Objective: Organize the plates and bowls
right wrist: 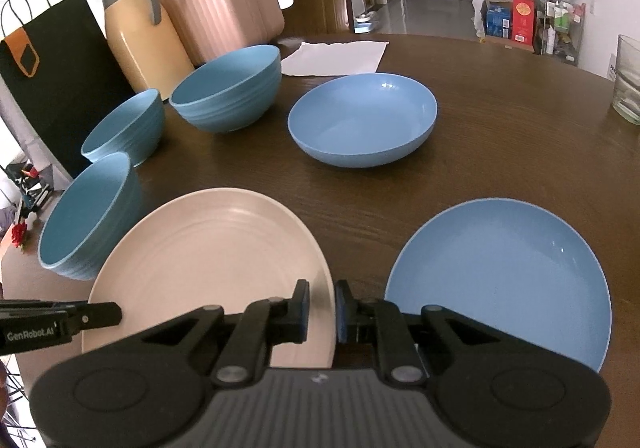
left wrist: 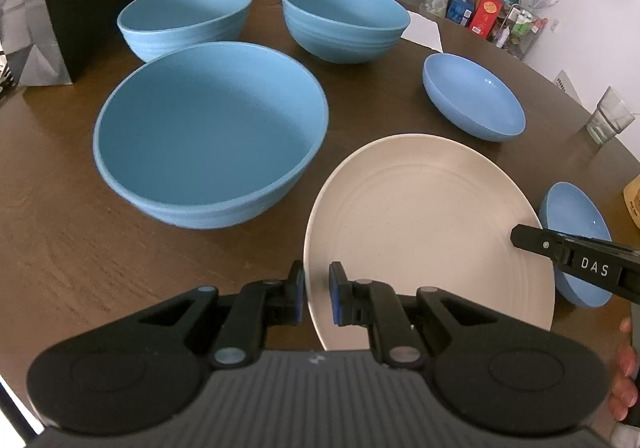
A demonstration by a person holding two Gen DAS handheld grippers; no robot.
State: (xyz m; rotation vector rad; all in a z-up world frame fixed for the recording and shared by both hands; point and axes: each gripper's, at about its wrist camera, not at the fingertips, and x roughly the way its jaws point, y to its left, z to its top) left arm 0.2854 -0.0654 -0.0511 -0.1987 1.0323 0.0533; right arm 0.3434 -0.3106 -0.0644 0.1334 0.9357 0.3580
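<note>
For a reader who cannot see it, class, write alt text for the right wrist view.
Both grippers clamp a cream plate by opposite edges: the right gripper on its right edge, the left gripper on its left. Around it on the brown table sit three deep blue bowls, a shallow blue bowl and a blue plate.

Soft daylight fills both views, brightest toward one and two o'clock, where the white wall washes out. The dark brown wooden table (right wrist: 500, 120) carries a pale sheen at twelve o'clock in the right wrist view. Small glints sit on the shallow glossy blue bowl (right wrist: 362, 120). Shadows are faint. Fisheye curvature bends the edges and blackens the corners; the far clutter looks soft.
</note>
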